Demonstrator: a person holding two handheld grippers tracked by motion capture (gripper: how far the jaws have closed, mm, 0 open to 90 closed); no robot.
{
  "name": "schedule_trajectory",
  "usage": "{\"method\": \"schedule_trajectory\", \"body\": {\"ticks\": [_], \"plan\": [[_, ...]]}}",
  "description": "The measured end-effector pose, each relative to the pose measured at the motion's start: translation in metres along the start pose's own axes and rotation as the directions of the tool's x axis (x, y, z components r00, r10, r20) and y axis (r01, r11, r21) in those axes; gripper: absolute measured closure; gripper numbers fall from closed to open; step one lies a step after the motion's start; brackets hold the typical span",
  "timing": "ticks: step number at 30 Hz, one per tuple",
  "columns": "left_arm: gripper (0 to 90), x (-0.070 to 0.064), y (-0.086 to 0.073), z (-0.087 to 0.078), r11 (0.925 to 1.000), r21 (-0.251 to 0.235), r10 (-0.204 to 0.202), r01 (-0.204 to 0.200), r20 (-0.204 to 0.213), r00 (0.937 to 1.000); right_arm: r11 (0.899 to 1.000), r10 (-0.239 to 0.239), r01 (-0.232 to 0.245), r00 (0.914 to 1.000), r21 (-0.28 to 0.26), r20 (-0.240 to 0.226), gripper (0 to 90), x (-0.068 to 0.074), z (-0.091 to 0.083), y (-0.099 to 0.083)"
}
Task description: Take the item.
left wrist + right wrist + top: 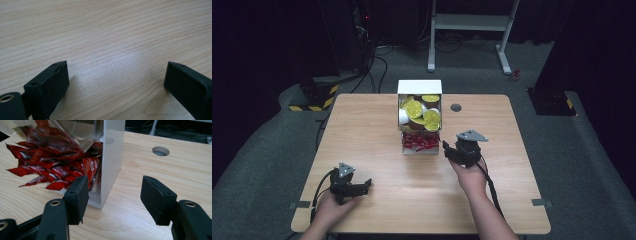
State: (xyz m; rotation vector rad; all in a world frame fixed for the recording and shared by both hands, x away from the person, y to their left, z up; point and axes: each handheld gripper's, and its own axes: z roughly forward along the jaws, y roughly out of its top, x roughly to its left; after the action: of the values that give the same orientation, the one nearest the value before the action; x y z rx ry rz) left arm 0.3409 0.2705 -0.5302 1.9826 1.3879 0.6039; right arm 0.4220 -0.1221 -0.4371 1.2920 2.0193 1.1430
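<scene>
At the bottom left of the high view, the left gripper [362, 186] rests low on the desk [377, 200]. In the left gripper view its fingers [47, 87] are wide apart, with just bare wood between them. It holds nothing and can wait there.

A little farther up, near the middle of the high view, the right gripper [446, 148] sits just beside the white box [419, 86]. Its fingers [77, 197] are apart too, with nothing between them. In the right gripper view, the left finger is close to the box's white side wall [111, 157], and the pile of red packets [50, 167] lies in the box's open bottom tray at the upper left.

The job looks like picking out one red packet. To do it well, the person should swing the right gripper to the front of the tray, not the side wall. It should come in low and slow, put one finger on each side of one loose packet at the edge, and then squeeze softly.

Farthest back, at the top of the box, are yellow-lidded cups [417, 108].
</scene>
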Motion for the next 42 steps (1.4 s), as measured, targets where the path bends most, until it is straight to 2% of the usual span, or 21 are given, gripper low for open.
{"method": "schedule_trajectory", "body": {"ticks": [17, 27, 37, 42], "plan": [[6.3, 0.0, 0.0, 0.0, 1.0, 0.002, -0.001, 0.001, 0.0, 1.0, 0.998, -0.058, 0.058, 0.9982, -0.005, -0.013, 44.7, 0.019, 0.014, 0.011], [6.3, 0.0, 0.0, 0.0, 1.0, 0.001, 0.0, 0.0, 0.0, 1.0, 0.999, -0.044, 0.045, 0.9989, 0.007, -0.018, 48.6, 0.02, 0.023, 0.01], [6.3, 0.0, 0.0, 0.0, 1.0, 0.002, 0.0, 0.0, 0.0, 1.0, 0.999, -0.04, 0.04, 0.9987, 0.001, -0.031, 69.4, 0.017, 0.03, 0.01], [6.3, 0.0, 0.0, 0.0, 1.0, 0.001, 0.0, 0.0, 0.0, 1.0, 0.999, -0.042, 0.042, 0.9982, 0.0, -0.043, 75.1, 0.017, 0.033, 0.009]]}}
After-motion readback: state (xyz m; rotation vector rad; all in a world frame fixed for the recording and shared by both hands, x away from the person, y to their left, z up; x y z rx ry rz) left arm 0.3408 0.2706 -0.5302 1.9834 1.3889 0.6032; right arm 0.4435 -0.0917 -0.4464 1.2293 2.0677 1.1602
